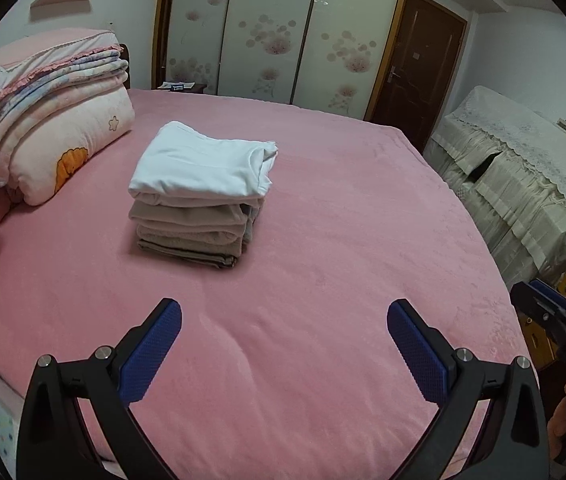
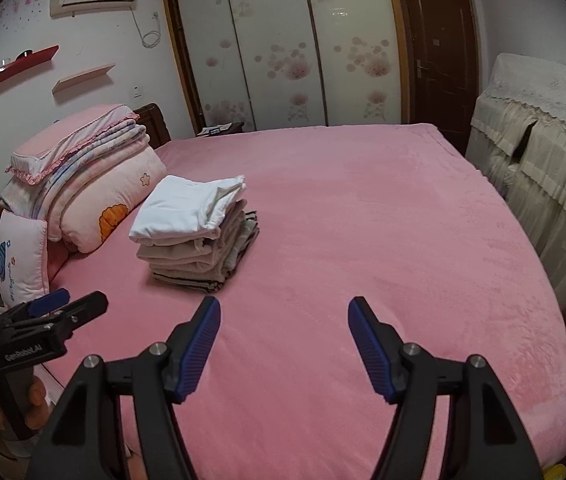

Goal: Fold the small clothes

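Hiding lower garments, the white top (image 1: 199, 164) caps the stack; both grippers gape empty.

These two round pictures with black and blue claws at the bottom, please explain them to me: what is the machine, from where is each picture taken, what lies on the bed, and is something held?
There is no machine arm. A person carries one hand-held gripper in each hand, and each gripper has a wide-angle camera looking along its two fingers. One picture comes from the left gripper, the other from the right gripper. Each camera also catches the other gripper at its edge. Both grippers are open and hold nothing. On the pink bed lies a stack of folded clothes: a white garment on top, beige ones below. Folded bedding and pillows are piled behind it, near the wall.
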Demonstrator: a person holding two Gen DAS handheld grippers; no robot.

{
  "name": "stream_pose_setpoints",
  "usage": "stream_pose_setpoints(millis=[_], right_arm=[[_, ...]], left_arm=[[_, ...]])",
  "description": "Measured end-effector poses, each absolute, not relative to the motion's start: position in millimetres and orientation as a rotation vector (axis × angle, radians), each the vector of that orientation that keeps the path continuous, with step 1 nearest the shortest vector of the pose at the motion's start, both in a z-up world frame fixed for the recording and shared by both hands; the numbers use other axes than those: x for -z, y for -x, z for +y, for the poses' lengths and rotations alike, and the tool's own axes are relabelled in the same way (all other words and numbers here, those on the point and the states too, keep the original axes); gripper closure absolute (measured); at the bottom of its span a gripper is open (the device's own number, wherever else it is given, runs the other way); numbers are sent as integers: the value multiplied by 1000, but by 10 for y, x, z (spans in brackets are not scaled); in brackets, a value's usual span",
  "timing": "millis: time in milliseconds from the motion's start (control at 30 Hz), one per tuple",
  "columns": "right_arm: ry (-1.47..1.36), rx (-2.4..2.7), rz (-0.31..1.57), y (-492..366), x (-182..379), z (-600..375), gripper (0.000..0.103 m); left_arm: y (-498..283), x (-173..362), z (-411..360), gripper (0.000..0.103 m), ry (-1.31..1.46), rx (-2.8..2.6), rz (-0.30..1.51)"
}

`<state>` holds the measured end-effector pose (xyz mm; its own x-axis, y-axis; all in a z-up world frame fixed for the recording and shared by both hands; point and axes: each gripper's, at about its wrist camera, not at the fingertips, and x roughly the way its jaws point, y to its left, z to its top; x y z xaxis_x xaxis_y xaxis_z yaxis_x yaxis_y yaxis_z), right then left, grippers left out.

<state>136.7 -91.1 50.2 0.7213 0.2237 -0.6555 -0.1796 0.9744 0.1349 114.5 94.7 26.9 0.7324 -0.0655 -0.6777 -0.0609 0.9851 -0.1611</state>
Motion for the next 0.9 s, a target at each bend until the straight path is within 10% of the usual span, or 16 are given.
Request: stream_pose_setpoints(millis=[900], right_arm=[[-50,-114,696,-35,-204,-1262,31]], left_arm=[[170,-44,38,1,103,-40,714]])
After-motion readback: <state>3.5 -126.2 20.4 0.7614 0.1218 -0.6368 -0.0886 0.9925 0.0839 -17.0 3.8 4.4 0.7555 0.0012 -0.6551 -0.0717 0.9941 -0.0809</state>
